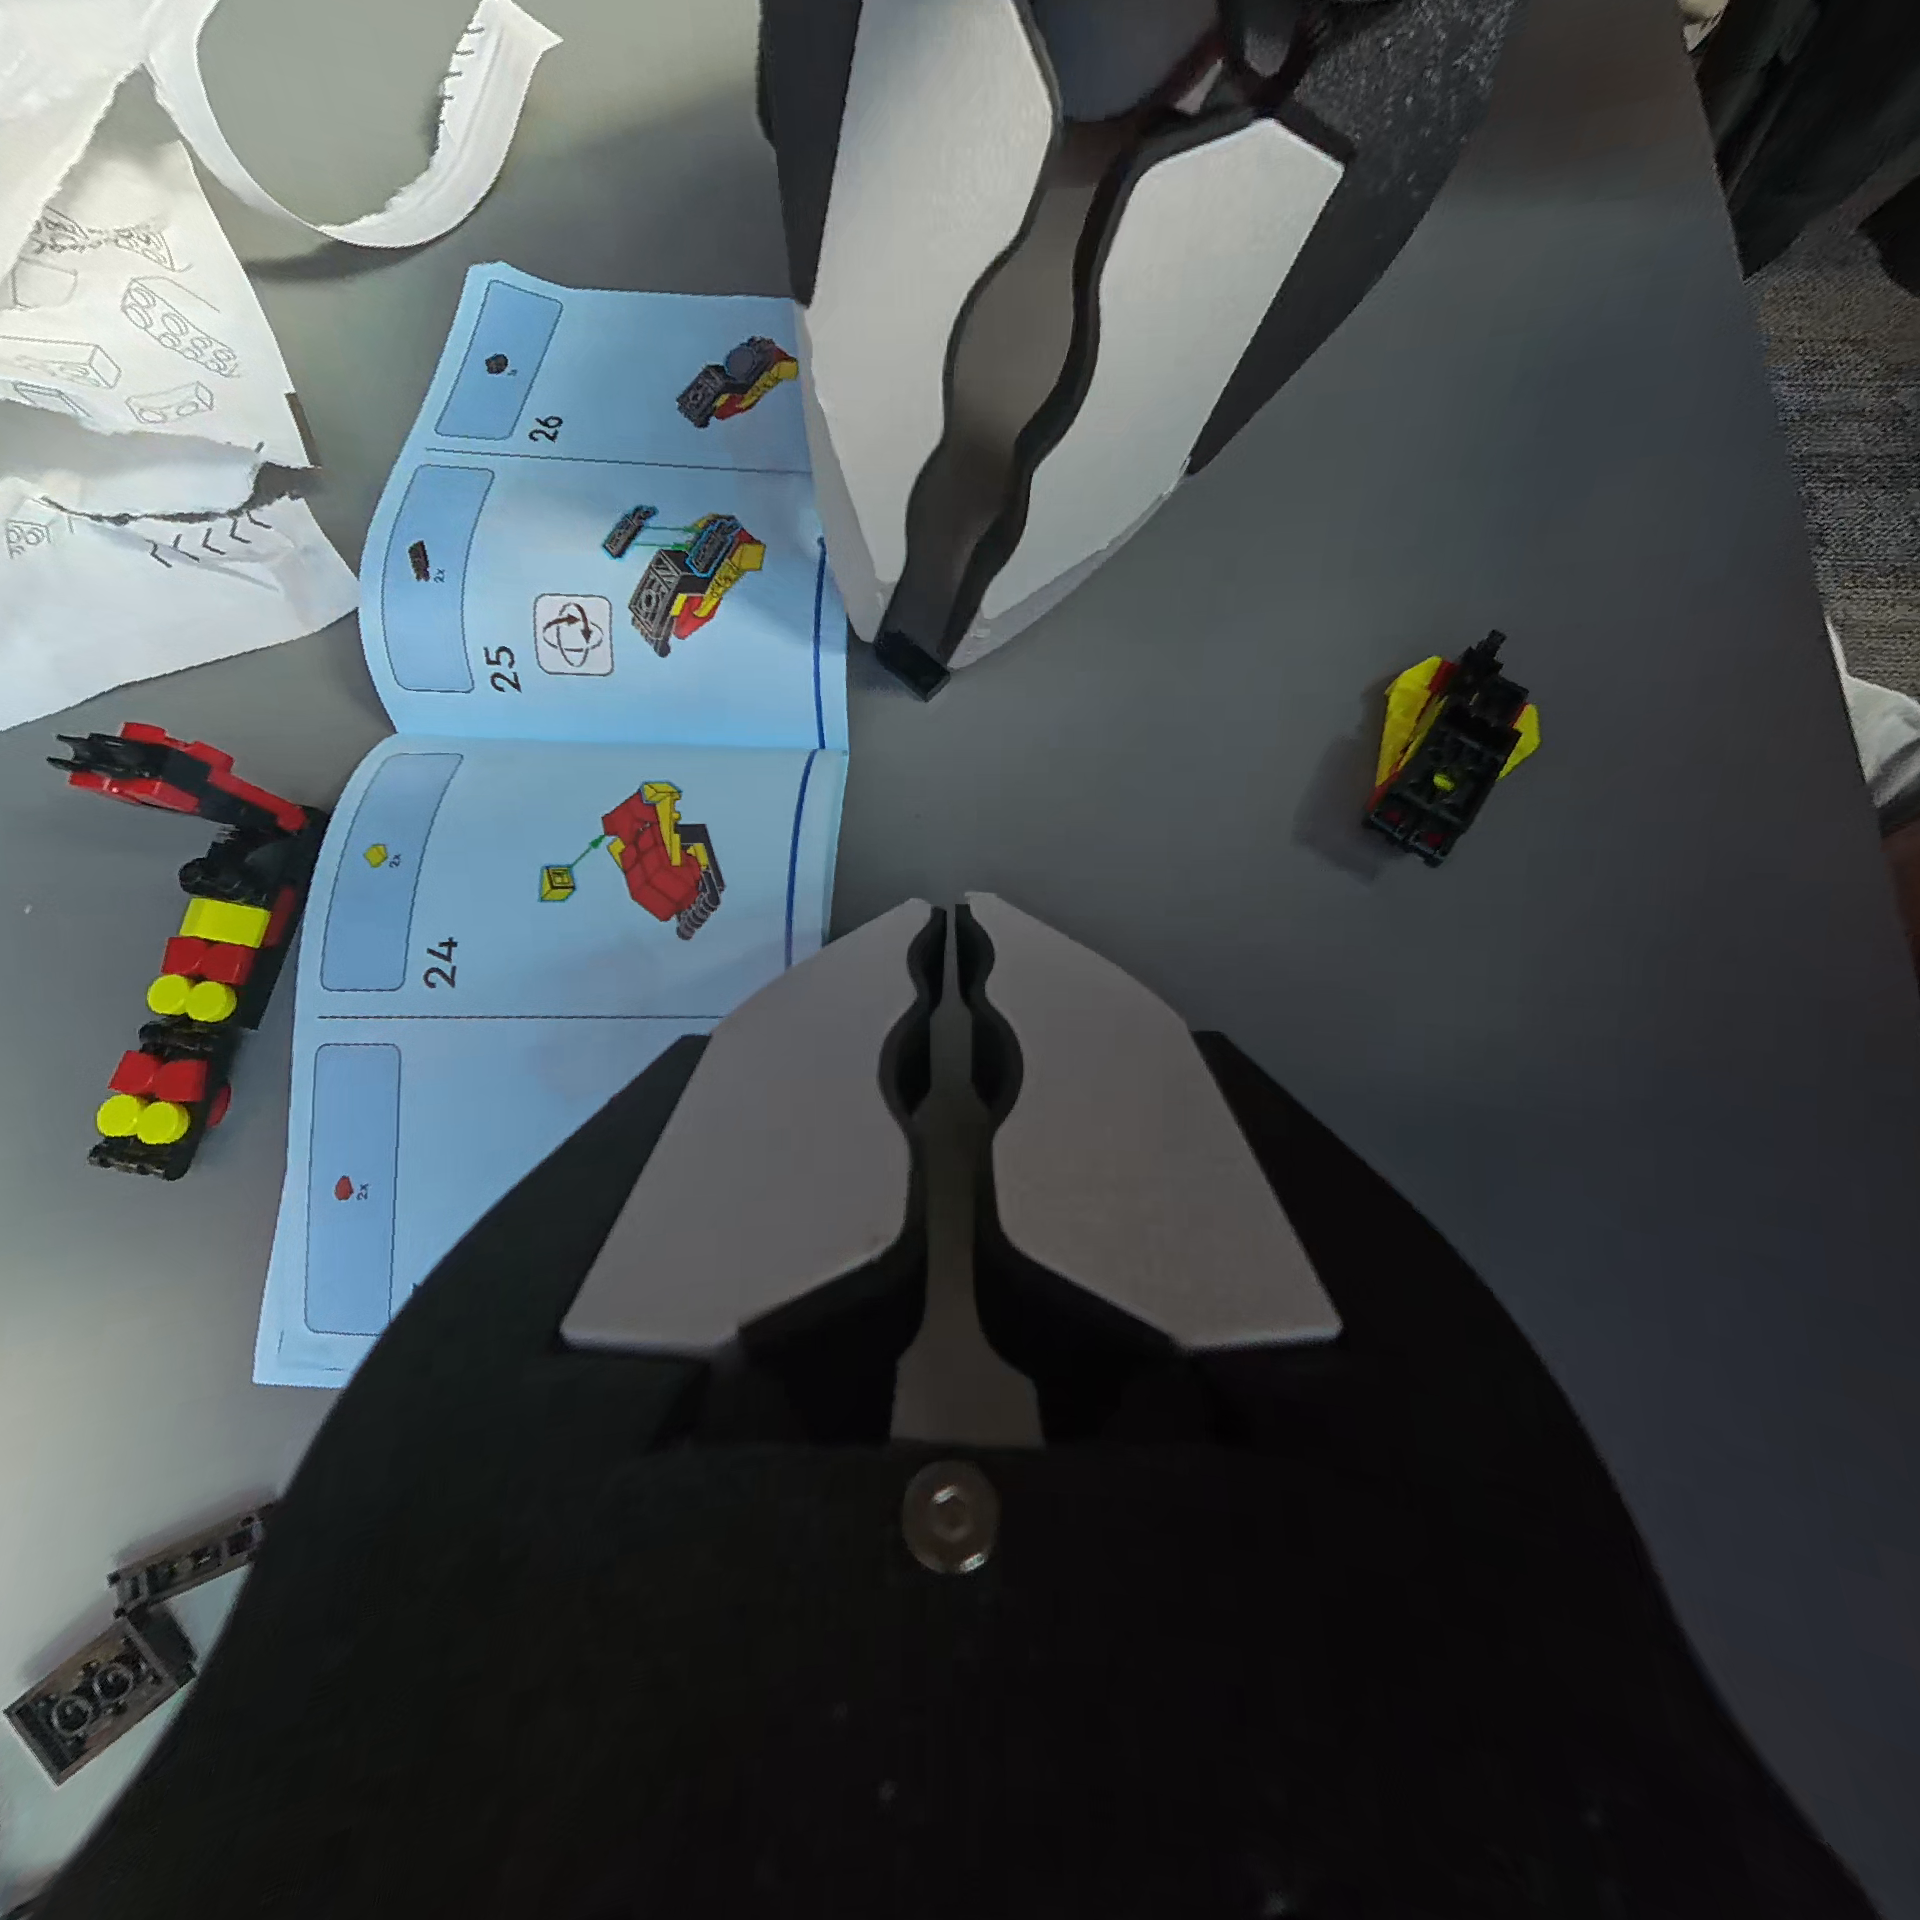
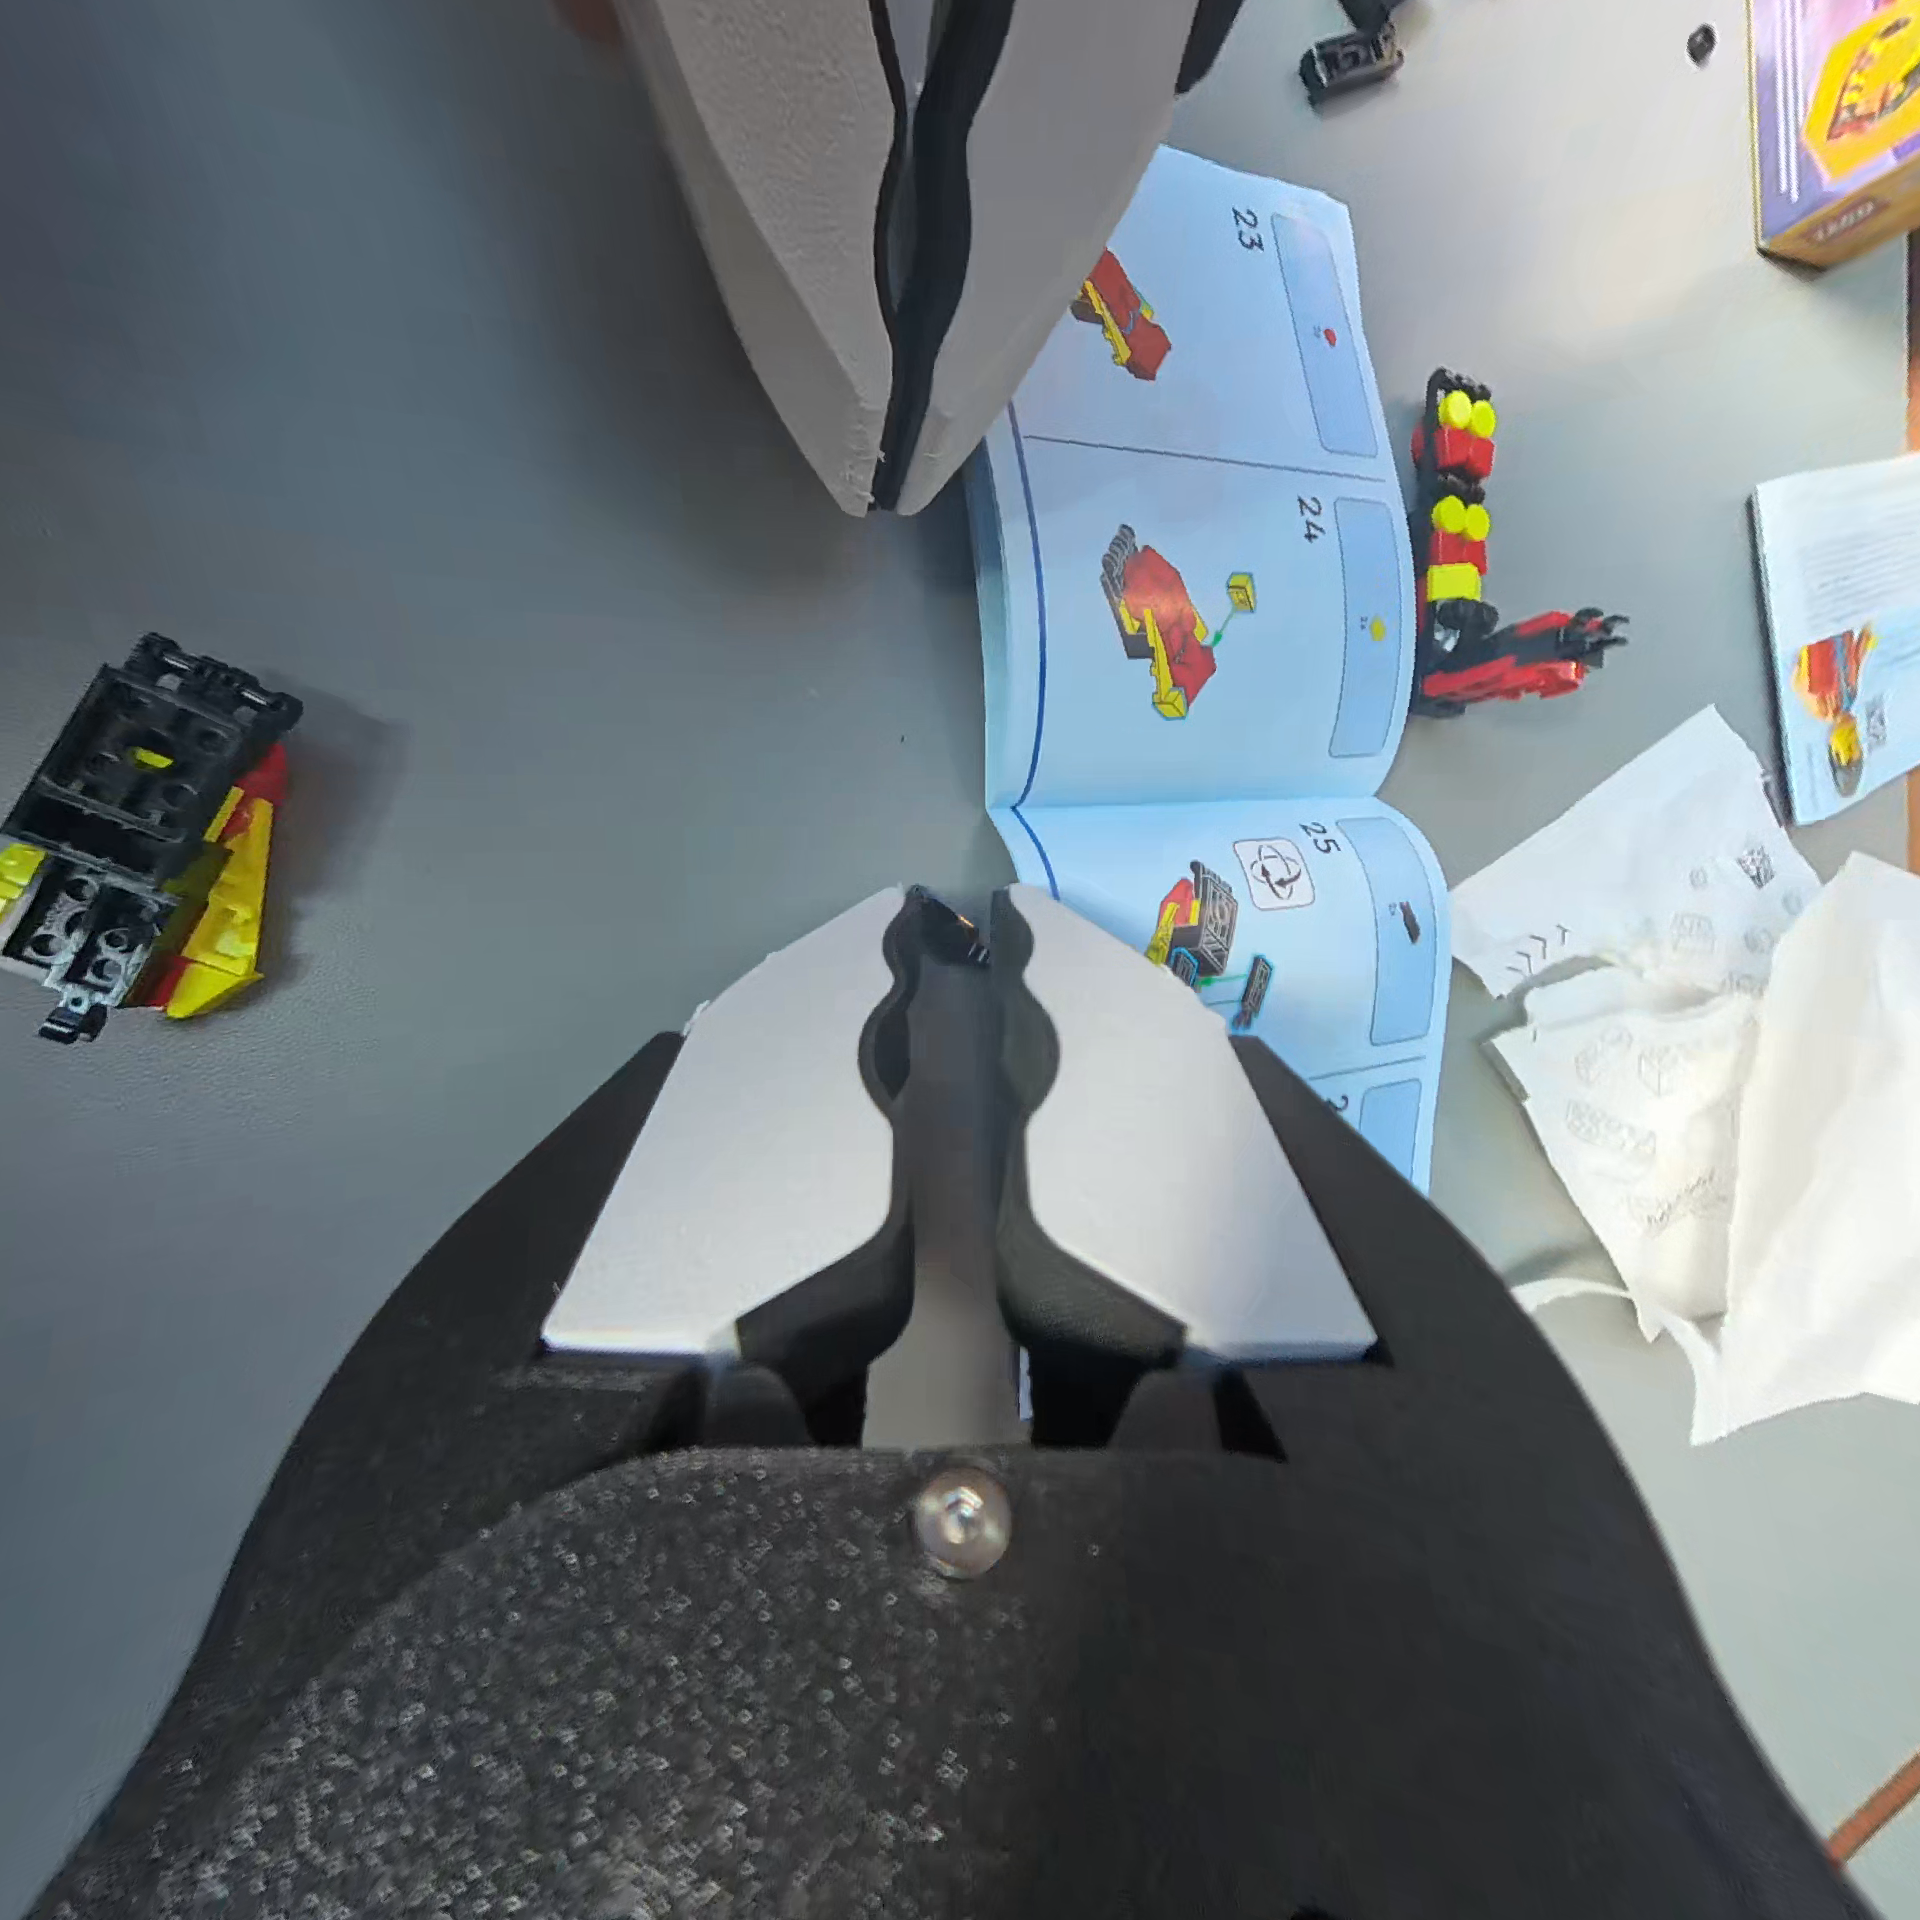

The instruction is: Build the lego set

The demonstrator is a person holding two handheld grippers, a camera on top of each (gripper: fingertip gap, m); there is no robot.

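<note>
My right claw (image 2: 951, 914) pinches a small black piece (image 2: 948, 925) at its very tips; my left claw (image 1: 954, 914) is closed on nothing. Both hover over the grey tabletop (image 1: 1195, 831).

Just past the right claw, at about one o'clock, the open booklet (image 2: 1195, 644) lies flat. In the right wrist view the upside-down black, red and yellow model (image 2: 145, 831) sits at nine o'clock, well apart from my piece; in the left wrist view it lies at two o'clock.

I judge this piece belongs on that model. I would pin the model with the left claw first, then bring the piece down square and press straight, because a tip grip may let it twist.

Farther out, at one o'clock, the red and yellow tail section (image 2: 1465, 540) waits beside the booklet, with torn paper bags (image 2: 1662, 1039) and the box (image 2: 1839, 125) beyond.
</note>
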